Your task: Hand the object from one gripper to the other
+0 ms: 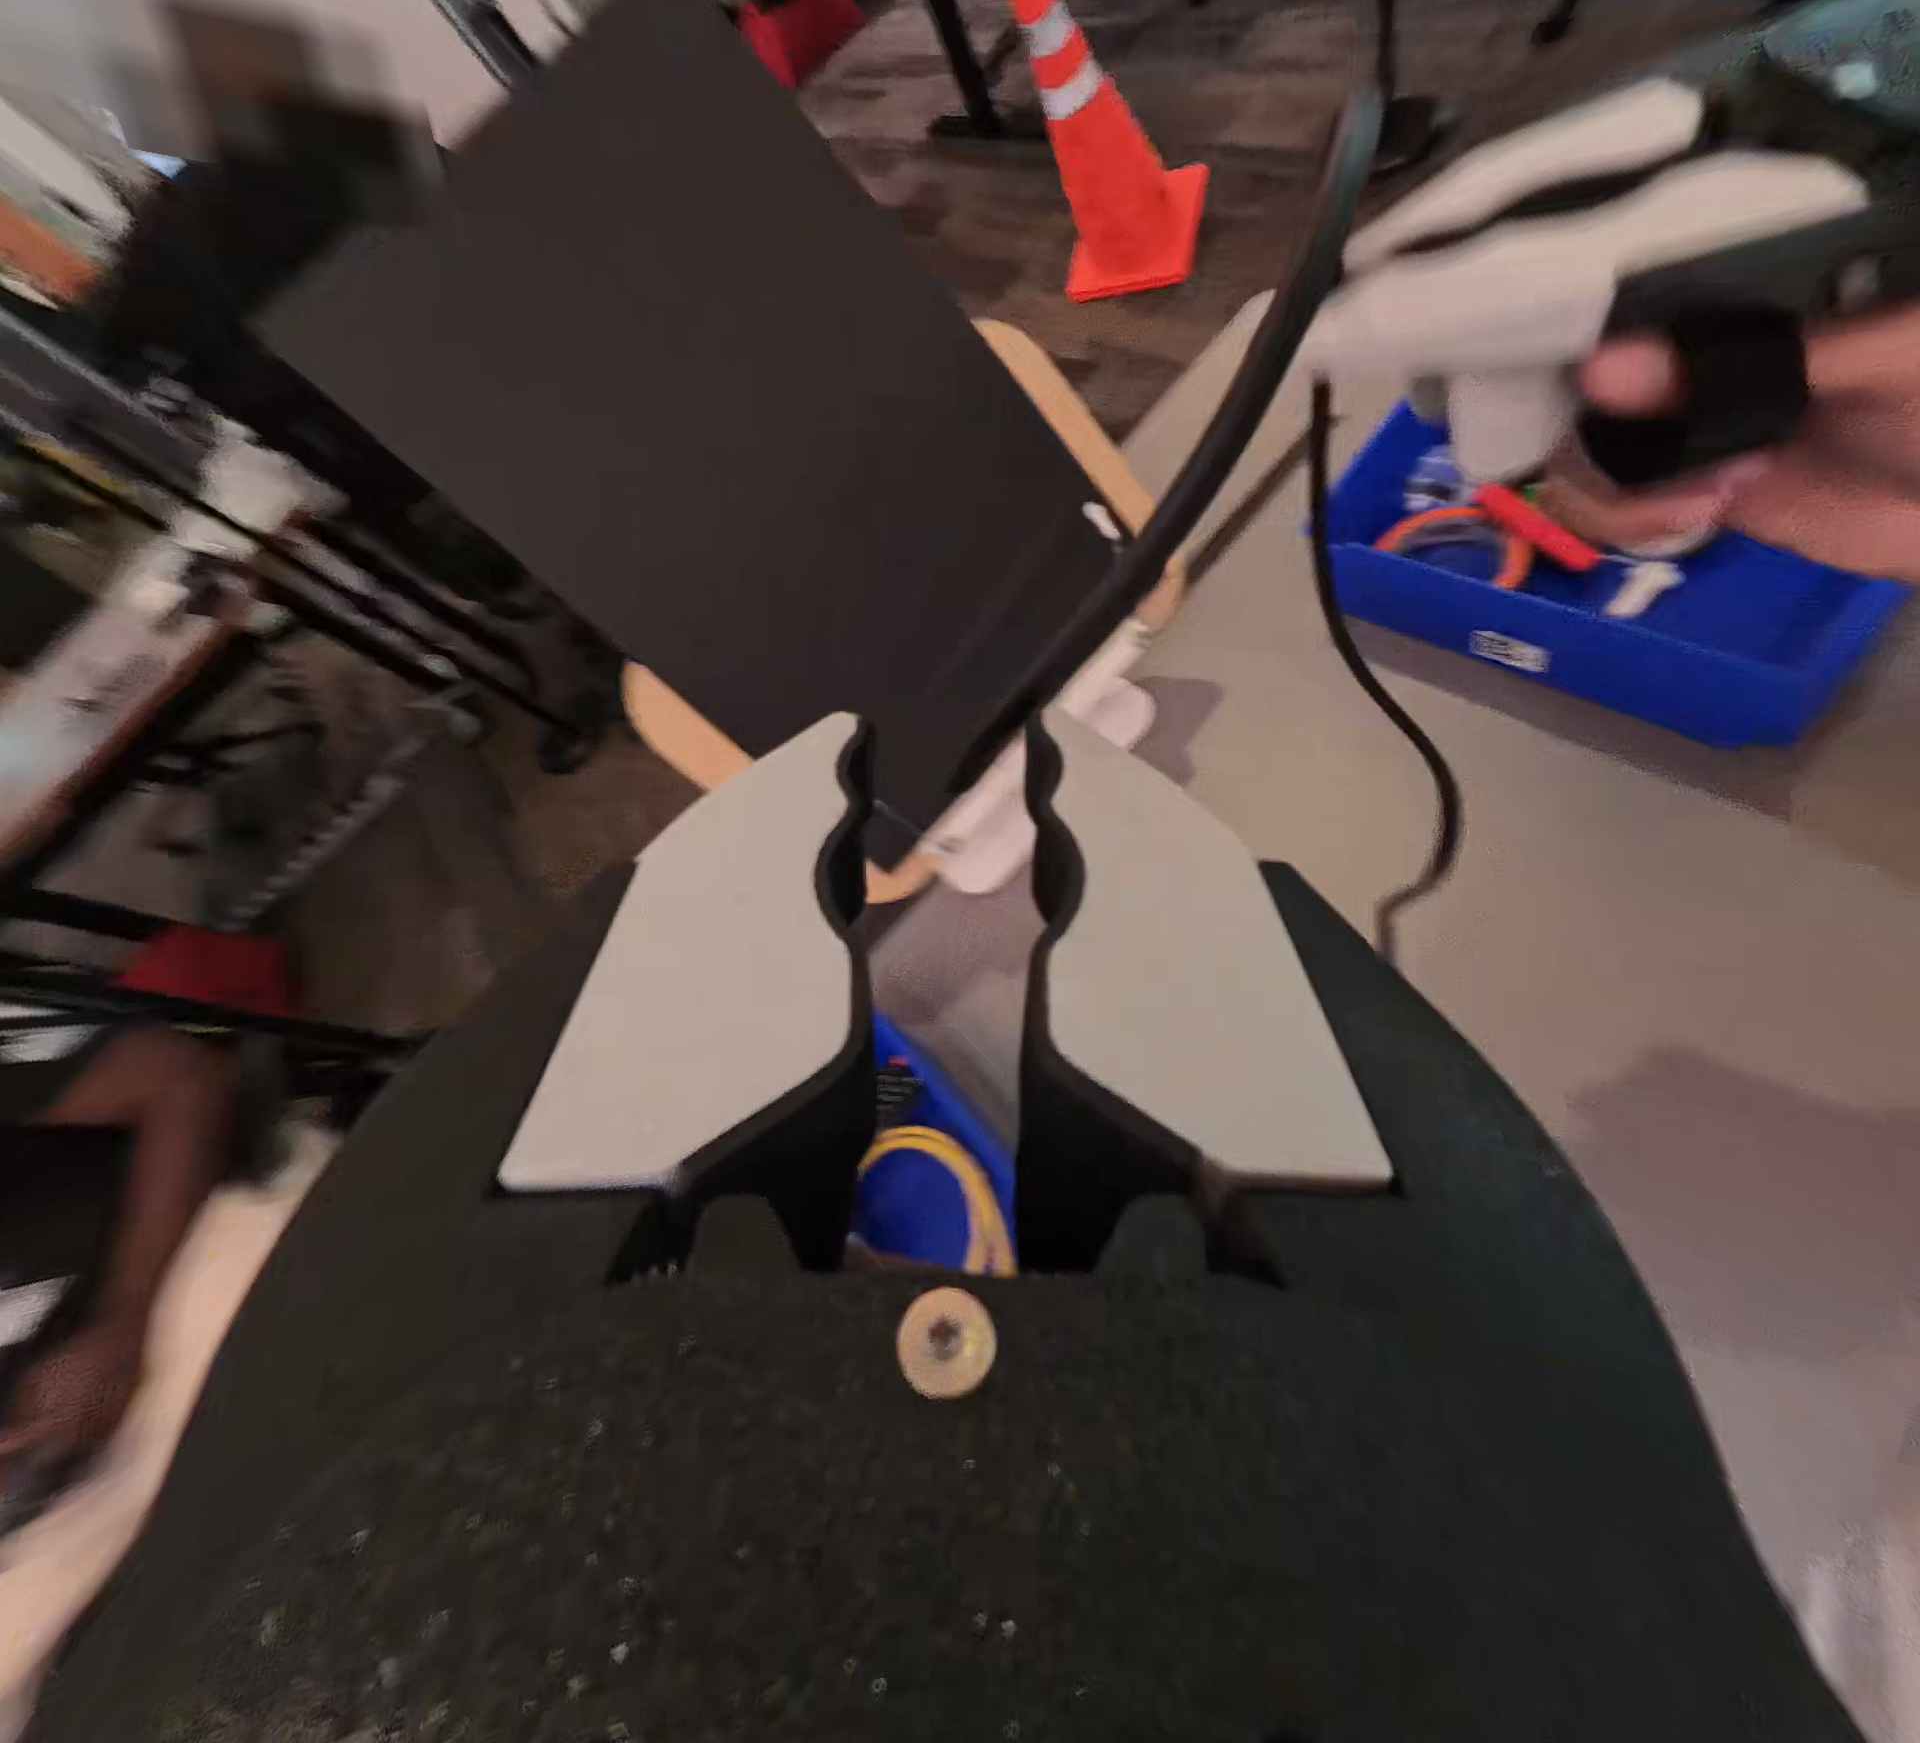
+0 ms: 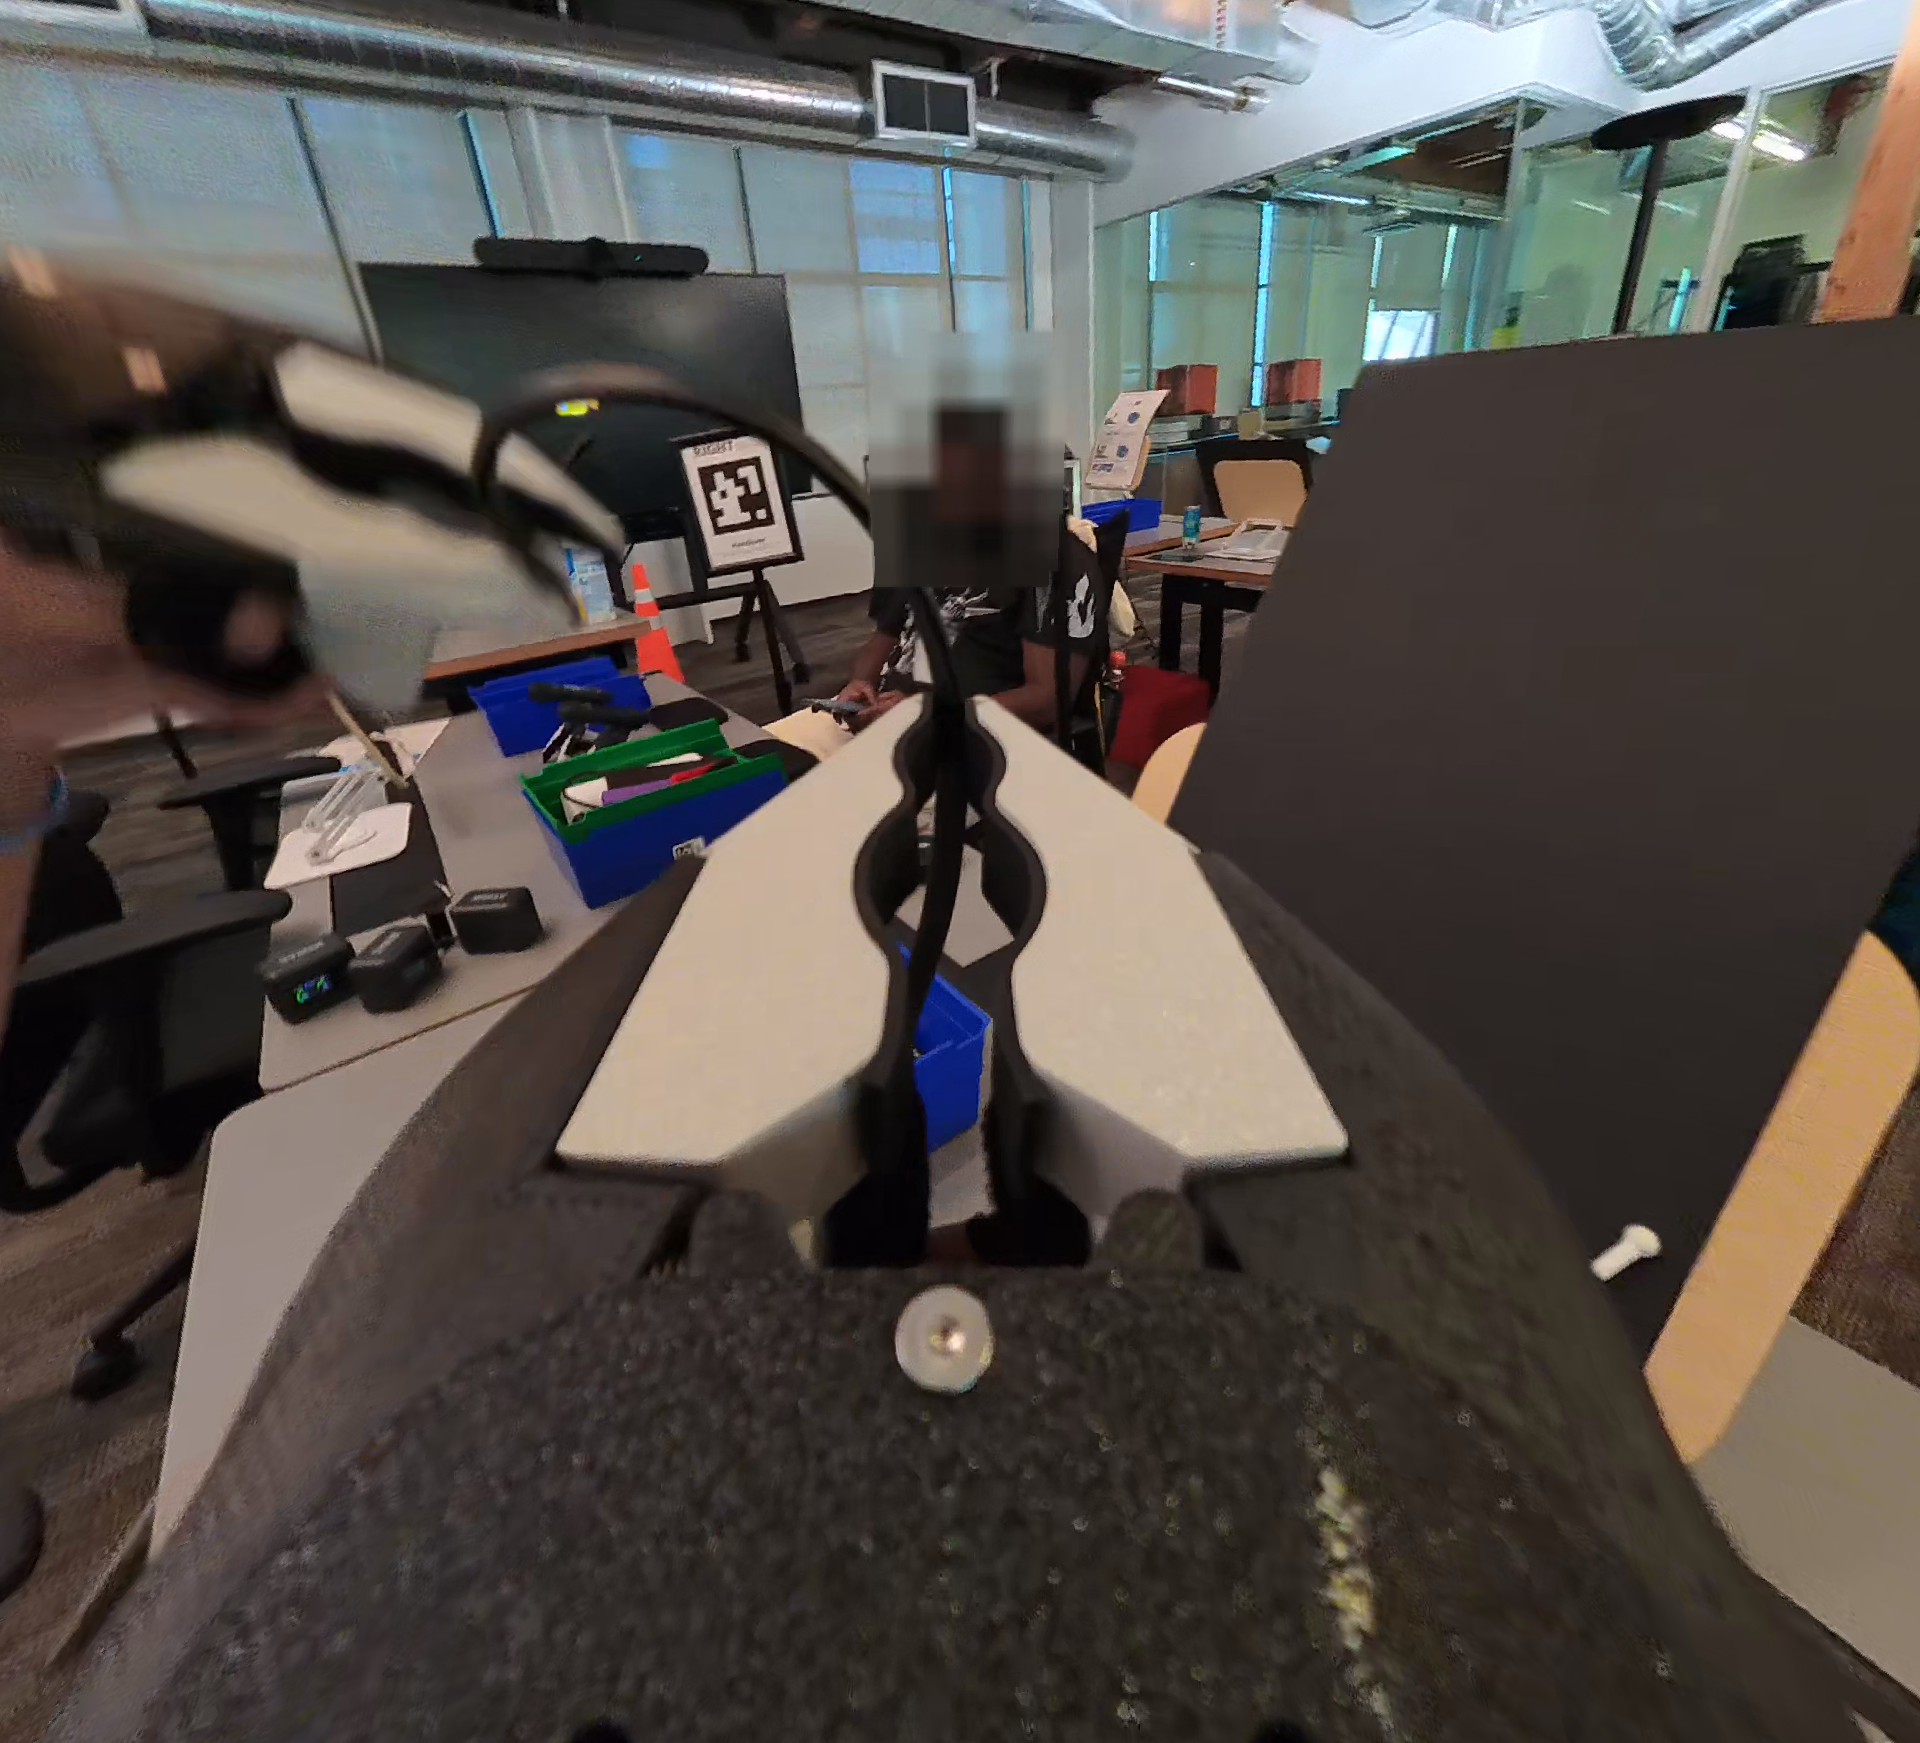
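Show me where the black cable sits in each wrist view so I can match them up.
Left wrist view: the black cable runs diagonally from the left claw at centre up to the right claw, upper right.
Right wrist view: the black cable lies between the right claw's fingers, centre, then arcs up-left to the left claw.
Shared landmark: the orange traffic cone.

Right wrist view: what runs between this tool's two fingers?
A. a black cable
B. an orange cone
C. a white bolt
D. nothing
A: the black cable passes through the narrow gap of the right tool, whose fingers close on it.
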Demonstrator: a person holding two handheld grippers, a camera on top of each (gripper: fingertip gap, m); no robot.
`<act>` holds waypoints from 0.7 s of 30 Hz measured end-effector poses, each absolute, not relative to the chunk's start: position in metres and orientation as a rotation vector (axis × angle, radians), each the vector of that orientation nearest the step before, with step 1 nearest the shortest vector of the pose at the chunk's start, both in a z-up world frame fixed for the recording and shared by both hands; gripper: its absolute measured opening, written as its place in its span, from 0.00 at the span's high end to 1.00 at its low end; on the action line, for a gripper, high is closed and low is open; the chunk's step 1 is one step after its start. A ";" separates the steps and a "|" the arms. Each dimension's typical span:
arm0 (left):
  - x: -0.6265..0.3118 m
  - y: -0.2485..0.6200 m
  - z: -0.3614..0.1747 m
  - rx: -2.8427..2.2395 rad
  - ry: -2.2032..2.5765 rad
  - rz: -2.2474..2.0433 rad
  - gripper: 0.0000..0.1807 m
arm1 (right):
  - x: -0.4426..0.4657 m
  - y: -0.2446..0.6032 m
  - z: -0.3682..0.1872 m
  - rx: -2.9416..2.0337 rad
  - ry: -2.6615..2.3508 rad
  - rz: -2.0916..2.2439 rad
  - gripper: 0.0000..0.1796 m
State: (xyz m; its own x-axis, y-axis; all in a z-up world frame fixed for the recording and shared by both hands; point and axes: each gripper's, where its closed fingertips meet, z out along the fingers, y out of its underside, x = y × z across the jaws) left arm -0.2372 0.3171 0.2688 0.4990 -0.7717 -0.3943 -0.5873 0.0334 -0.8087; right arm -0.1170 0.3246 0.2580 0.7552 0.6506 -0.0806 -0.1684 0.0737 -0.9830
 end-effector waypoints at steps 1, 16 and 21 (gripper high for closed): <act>-0.238 0.314 0.247 -1.675 1.182 -0.308 0.83 | -0.113 0.327 0.261 -1.372 -0.415 0.643 0.98; -0.135 0.259 0.053 -1.427 1.368 -0.929 0.74 | -0.141 0.294 0.263 -1.337 -0.489 0.664 0.98; -0.128 0.232 0.047 -1.375 1.431 -1.083 0.81 | -0.140 0.292 0.261 -1.332 -0.477 0.676 0.98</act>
